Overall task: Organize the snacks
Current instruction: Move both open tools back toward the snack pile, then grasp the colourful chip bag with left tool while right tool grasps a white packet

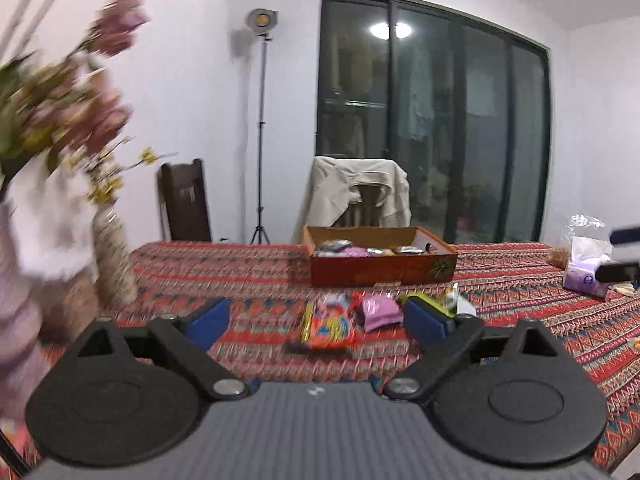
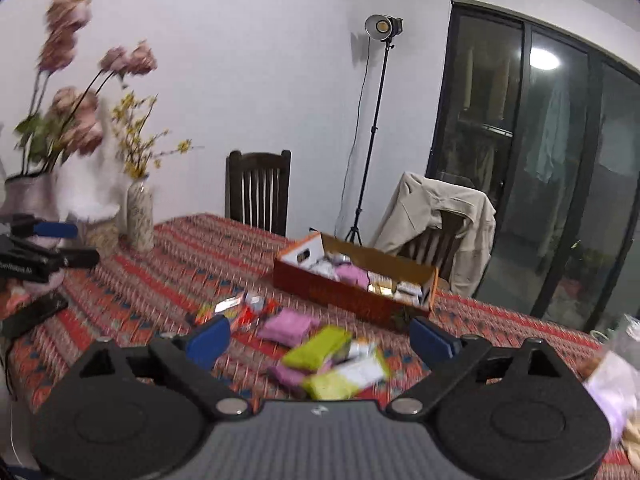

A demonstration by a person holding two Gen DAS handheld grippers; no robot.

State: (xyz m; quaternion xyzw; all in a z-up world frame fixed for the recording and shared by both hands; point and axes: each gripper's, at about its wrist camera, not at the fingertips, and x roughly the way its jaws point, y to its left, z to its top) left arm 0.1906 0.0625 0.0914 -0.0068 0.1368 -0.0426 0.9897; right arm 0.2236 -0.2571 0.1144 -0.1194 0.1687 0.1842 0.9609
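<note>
Right gripper (image 2: 319,336) spread wide and empty, poised over loose snack packets (image 2: 320,360) strewn on the patterned tablecloth (image 2: 160,280); left gripper (image 1: 316,318) equally wide, empty, facing an orange packet (image 1: 330,326). Beyond both, farther across the table: the snack box (image 2: 356,284), long side running left to right, partly filled.

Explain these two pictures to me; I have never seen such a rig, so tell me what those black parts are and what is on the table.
A person holds a two-finger tool in each hand, each with its own camera. One picture looks along the left gripper, the other along the right gripper. Both are open and hold nothing. On the red patterned tablecloth stands an open cardboard box with snacks inside. Loose packets lie before it, among them a pink packet and a yellow-green packet.
</note>
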